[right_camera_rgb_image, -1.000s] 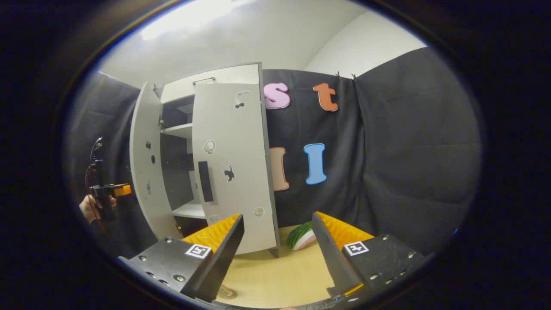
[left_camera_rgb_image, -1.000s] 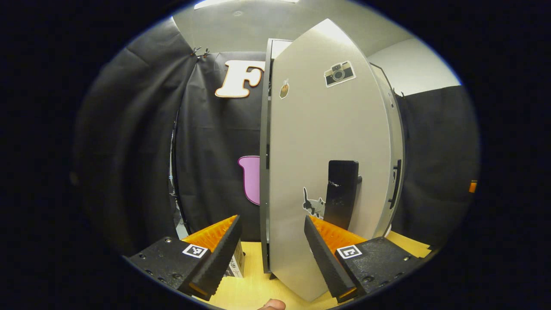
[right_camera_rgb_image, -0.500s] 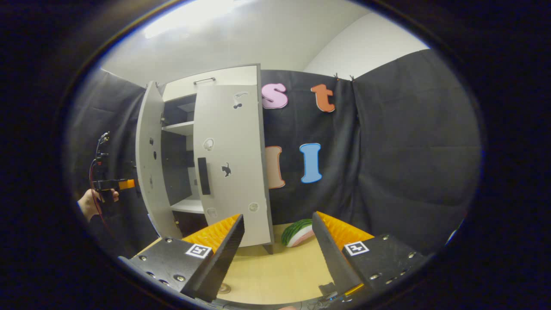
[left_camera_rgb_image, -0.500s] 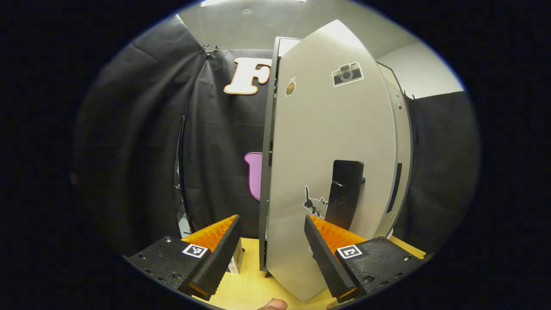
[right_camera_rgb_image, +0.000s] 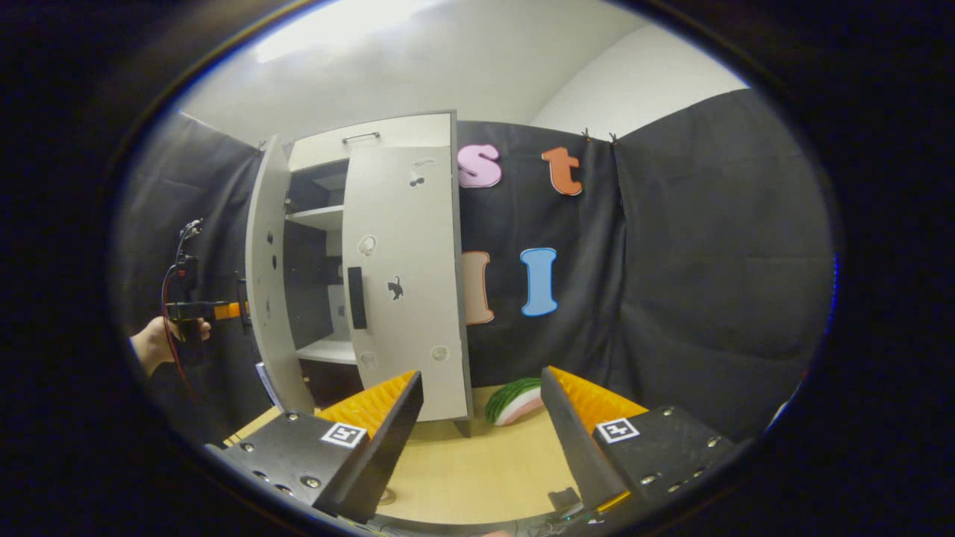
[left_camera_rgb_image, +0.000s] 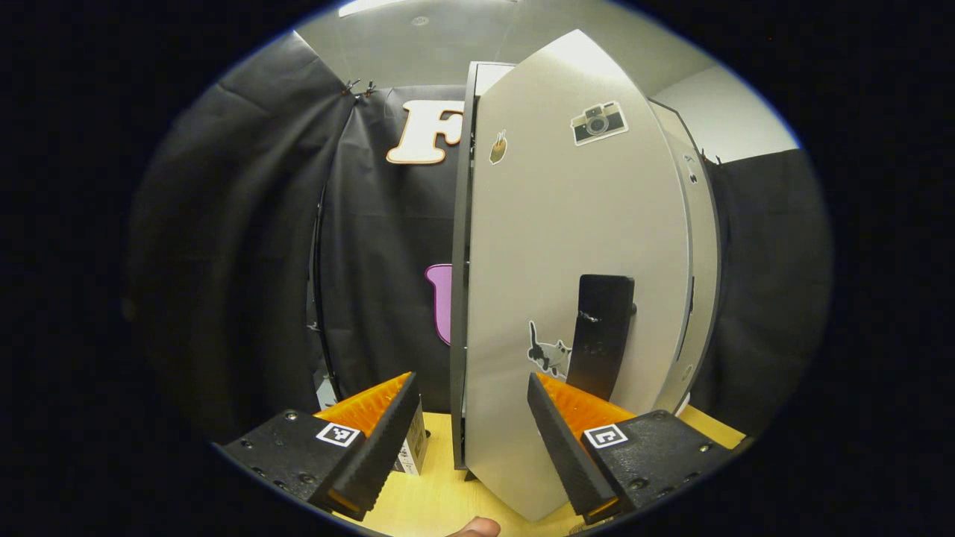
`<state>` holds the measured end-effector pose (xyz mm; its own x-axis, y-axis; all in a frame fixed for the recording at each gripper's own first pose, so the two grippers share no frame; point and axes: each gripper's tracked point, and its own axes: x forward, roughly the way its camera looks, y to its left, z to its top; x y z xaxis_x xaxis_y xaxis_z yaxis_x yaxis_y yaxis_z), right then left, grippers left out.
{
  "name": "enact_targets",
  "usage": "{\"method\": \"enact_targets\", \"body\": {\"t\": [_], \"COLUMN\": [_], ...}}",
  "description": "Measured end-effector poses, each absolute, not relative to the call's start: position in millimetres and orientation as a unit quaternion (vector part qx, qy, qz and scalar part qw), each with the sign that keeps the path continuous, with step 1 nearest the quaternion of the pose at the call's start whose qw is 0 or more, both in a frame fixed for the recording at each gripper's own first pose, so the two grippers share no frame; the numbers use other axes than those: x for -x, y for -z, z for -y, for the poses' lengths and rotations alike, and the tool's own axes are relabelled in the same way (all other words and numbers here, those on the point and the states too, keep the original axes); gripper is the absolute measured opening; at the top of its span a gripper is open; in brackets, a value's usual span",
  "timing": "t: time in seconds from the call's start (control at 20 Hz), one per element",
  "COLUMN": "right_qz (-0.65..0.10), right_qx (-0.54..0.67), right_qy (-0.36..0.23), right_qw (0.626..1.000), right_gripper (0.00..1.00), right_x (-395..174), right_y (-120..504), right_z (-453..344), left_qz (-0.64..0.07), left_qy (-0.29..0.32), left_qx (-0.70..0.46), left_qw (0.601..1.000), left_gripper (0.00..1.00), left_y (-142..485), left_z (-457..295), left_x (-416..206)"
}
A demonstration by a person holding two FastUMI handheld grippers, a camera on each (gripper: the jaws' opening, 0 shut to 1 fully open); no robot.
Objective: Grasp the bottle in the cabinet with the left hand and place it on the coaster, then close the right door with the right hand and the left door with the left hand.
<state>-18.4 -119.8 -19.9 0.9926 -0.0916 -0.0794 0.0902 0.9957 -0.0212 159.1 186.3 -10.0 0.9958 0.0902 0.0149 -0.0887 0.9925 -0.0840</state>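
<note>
The cabinet's left door [left_camera_rgb_image: 567, 246], grey with a camera sticker, a cat sticker and a black handle [left_camera_rgb_image: 600, 332], stands ajar straight ahead in the left gripper view. My left gripper [left_camera_rgb_image: 470, 440] is open just before its outer face. In the right gripper view that left door [right_camera_rgb_image: 267, 276] stands edge-on, and a hand holds the left gripper [right_camera_rgb_image: 195, 309] behind it. The right door [right_camera_rgb_image: 403, 276] lies almost flat against the cabinet, with shelves [right_camera_rgb_image: 321, 216] showing in the gap. My right gripper [right_camera_rgb_image: 481, 447] is open over the table, apart from the cabinet.
A watermelon slice [right_camera_rgb_image: 513, 400] lies on the wooden table [right_camera_rgb_image: 477, 470] right of the cabinet. A small carton [left_camera_rgb_image: 412, 447] stands left of the cabinet. A small round thing [right_camera_rgb_image: 386, 496] peeks out beside my right gripper's left finger; what it is I cannot tell.
The left door has swung further toward the cabinet, narrowing the gap, and the left gripper has followed it. The right gripper has drawn back a little from the right door.
</note>
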Motion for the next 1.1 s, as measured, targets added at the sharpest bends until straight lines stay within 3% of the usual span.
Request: {"method": "enact_targets", "body": {"t": [0.35, 0.4, 0.45, 0.6, 0.7, 0.9, 1.05, 1.1], "right_qz": [-0.049, -0.051, -0.050, -0.037, -0.031, -0.033, -0.040, -0.039], "right_qx": [0.029, 0.034, 0.041, 0.046, 0.036, 0.020, 0.030, 0.032], "right_qy": [0.053, 0.055, 0.053, 0.041, 0.029, 0.010, 0.004, 0.000], "right_qw": [0.997, 0.997, 0.996, 0.997, 0.998, 0.999, 0.999, 0.999], "right_gripper": [0.94, 0.96, 0.93, 0.96, 0.96, 0.94, 0.96, 0.94], "right_x": [21.2, 20.8, 19.7, 17.8, 16.0, 10.2, 6.2, 5.9], "right_y": [28.0, 27.2, 26.6, 17.9, 14.7, 12.1, 13.1, 11.4], "right_z": [108.4, 105.4, 100.3, 83.2, 72.6, 60.1, 54.3, 50.3], "left_qz": [-0.015, -0.017, -0.015, -0.014, -0.015, -0.016, -0.024, -0.025], "left_qy": [-0.026, -0.020, -0.012, 0.005, 0.018, 0.039, 0.034, 0.031], "left_qx": [0.024, 0.031, 0.041, 0.046, 0.036, 0.019, 0.013, 0.016], "left_qw": [0.999, 0.999, 0.999, 0.999, 0.999, 0.999, 0.999, 0.999], "left_gripper": [0.93, 0.89, 0.96, 0.92, 0.96, 0.92, 0.96, 0.92], "left_y": [27.0, 28.6, 27.9, 24.6, 24.2, 29.2, 34.1, 34.5], "left_z": [-153.1, -146.4, -138.7, -119.9, -108.3, -86.6, -83.3, -83.3], "left_x": [-171.5, -171.7, -169.6, -161.5, -152.7, -129.9, -105.3, -95.4]}}
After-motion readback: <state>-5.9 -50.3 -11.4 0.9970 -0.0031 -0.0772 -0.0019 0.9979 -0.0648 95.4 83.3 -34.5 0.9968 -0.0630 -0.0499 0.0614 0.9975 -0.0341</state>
